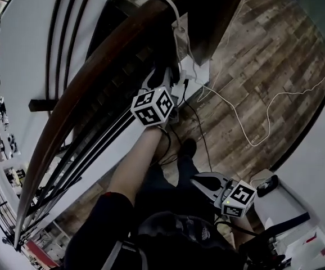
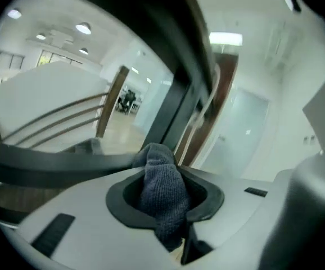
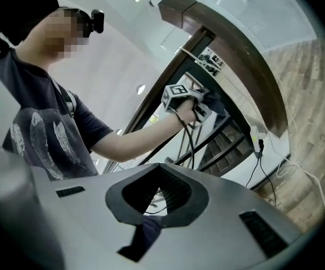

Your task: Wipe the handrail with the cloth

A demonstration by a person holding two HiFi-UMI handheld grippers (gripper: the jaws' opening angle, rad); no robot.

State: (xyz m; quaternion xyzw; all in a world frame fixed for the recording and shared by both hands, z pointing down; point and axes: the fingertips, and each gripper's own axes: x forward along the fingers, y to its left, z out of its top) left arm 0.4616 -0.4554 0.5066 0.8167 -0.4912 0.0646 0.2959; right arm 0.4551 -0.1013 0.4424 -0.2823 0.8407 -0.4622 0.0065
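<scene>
- Left gripper (image 1: pixel 161 77) is clamped on the grey cloth (image 2: pixel 162 184); the cloth bulges out past the jaws.
- Head view: the handrail (image 1: pixel 84 83) has its long axis running from 1 o'clock to 7 o'clock. The left gripper sits by the upper stretch, with the rail at its 10 o'clock.
- Next stroke, my read: slide along that axis toward 7 o'clock.
- Right gripper (image 3: pixel 157 196) is closed with nothing in it, low at 5 o'clock and well apart from the rail. The left is the nearer one.
- Left gripper view: a dark rail edge is at 12 o'clock of the cloth; I can't confirm contact.
- Only the right gripper view shows the left gripper side-on, just under the rail.
</scene>
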